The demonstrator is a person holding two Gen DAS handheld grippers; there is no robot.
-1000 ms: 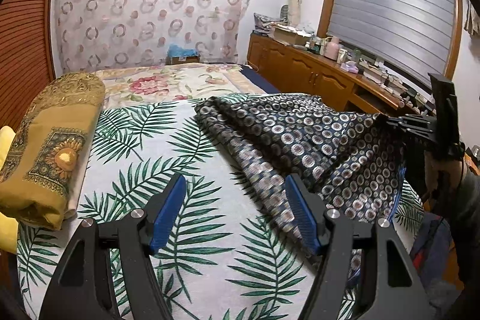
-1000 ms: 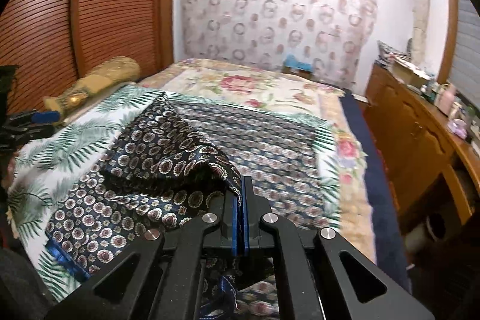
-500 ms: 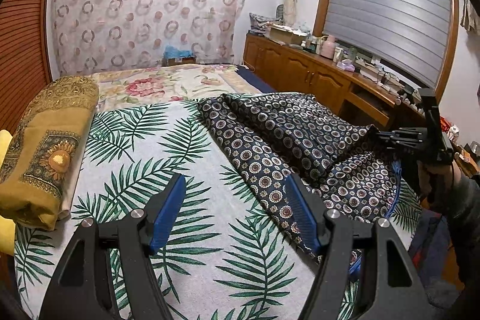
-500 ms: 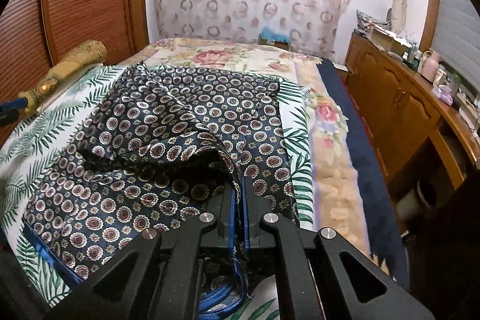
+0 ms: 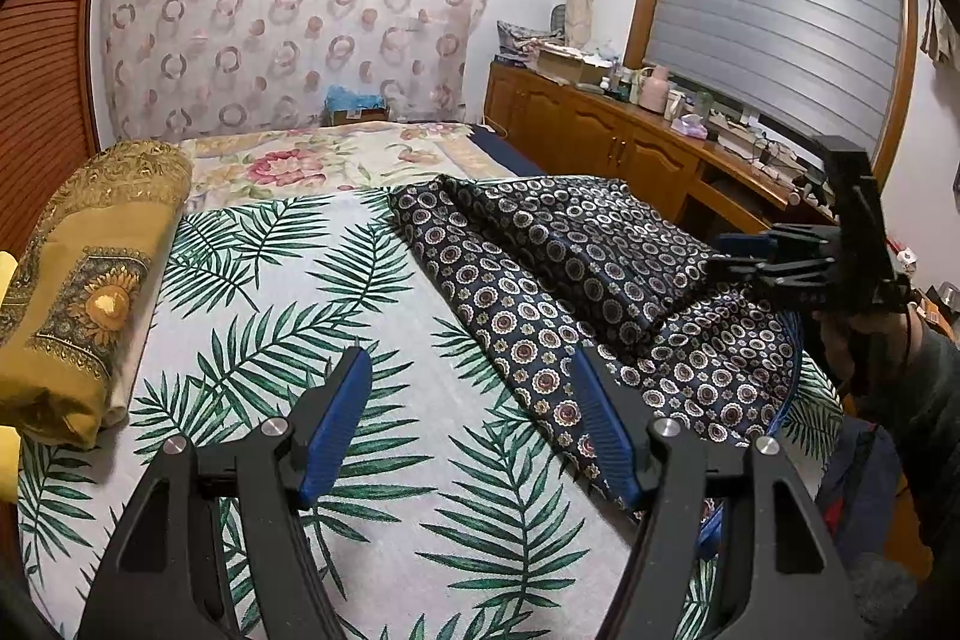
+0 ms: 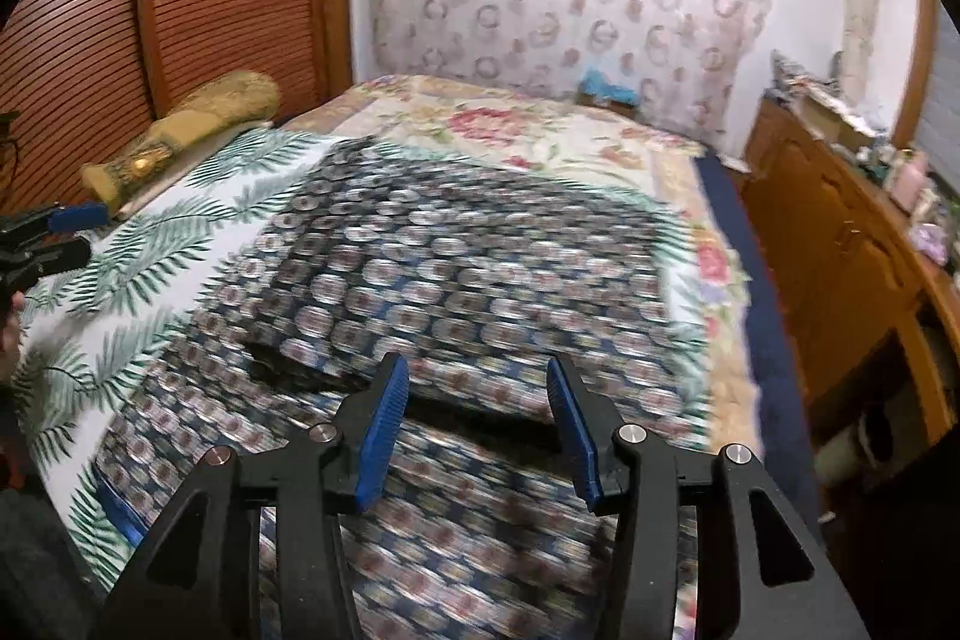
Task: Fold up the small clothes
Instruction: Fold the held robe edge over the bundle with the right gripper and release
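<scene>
Both tongs are gaping empty: right gripper [image 6: 474, 421] is hovering directly over the patterned garment [image 5: 600, 292], left gripper [image 5: 474, 424] is hanging beside its long edge, farther off.

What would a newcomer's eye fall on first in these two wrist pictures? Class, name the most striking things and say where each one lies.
First, the dark medallion-print garment, lying partly folded on the right half of the palm-leaf bedspread. Next, the two blue-padded grippers: the left gripper open low over the bedspread, the right gripper open just above the garment. Then the rolled mustard-gold bolster along the bed's left edge.
</scene>
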